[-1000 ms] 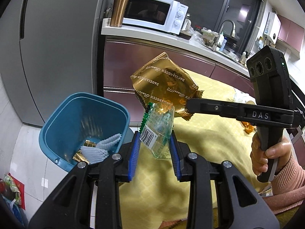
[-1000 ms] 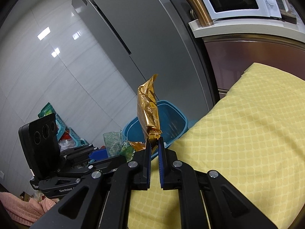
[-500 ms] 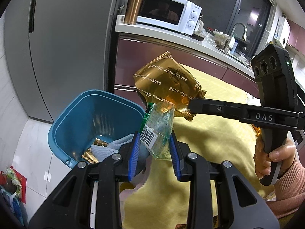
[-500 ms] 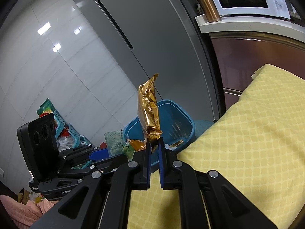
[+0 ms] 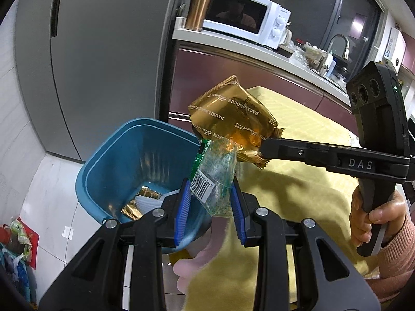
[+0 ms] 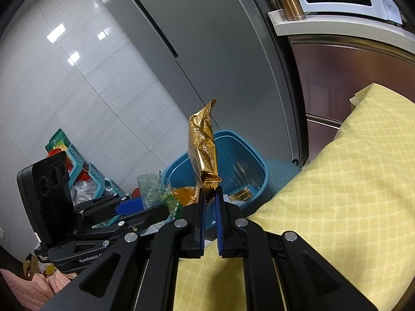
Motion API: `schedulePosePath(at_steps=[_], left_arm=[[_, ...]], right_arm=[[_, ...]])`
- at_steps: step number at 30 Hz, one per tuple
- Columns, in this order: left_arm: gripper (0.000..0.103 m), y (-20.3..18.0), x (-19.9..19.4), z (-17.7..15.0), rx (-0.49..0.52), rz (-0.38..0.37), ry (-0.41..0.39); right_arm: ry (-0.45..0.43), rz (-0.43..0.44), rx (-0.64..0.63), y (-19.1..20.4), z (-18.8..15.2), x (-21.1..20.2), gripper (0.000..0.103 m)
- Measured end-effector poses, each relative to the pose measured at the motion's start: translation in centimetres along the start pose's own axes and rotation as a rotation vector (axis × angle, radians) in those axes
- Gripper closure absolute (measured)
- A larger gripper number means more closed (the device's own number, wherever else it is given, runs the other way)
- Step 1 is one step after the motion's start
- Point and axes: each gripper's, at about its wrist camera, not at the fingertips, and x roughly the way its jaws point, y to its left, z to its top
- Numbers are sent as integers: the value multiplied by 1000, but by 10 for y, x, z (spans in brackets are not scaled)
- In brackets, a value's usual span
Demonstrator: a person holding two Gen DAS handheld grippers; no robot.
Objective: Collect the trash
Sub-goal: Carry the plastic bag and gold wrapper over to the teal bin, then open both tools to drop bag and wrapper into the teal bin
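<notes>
Both claws have drifted nearer the blue bin; left claw clamps a clear wrapper, right claw a gold wrapper; releasing now could drop either outside the rim

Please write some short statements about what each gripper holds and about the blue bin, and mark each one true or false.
1. The left gripper is shut on a clear plastic wrapper with a barcode label. True.
2. The right gripper stands open and holds nothing. False: it is shut on a crinkled gold foil snack bag.
3. The blue plastic bin is without any content. False: gold wrappers and white paper lie at its bottom.
4. The bin stands on the floor beside the yellow checked tablecloth. True.
5. A copper-coloured tumbler stands beside the white microwave. True.
</notes>
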Motion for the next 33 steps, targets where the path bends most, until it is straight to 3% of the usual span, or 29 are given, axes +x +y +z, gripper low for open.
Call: schedulePosePath(at_steps=[33], left_arm=[[73, 38, 47, -3, -93, 98, 56]], right_arm=[[145, -79, -26, 7, 10, 64, 96]])
